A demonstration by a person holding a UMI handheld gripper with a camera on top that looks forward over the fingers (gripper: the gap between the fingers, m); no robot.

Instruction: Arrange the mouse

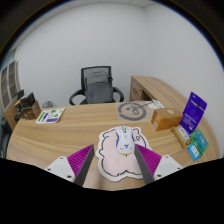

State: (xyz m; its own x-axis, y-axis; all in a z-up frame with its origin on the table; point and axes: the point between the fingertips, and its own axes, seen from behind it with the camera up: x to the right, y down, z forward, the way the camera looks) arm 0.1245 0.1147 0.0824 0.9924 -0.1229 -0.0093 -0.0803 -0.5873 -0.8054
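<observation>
Partly hidden, the sheep mouse pad (121, 152) lies between spread fingers (78, 160).

On the wooden desk (90, 125) we see a purple box (195, 105) standing near its right edge, a cardboard box (167, 117) just beside it, and a booklet (50, 116) toward the left edge. A black office chair (98, 86) sits behind the far edge.

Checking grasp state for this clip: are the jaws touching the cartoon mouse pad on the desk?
Cannot tell. In the gripper view, the gripper frames the cartoon mouse pad, whose near edge lies between the jaws, but no contact or gap shows plainly.
</observation>
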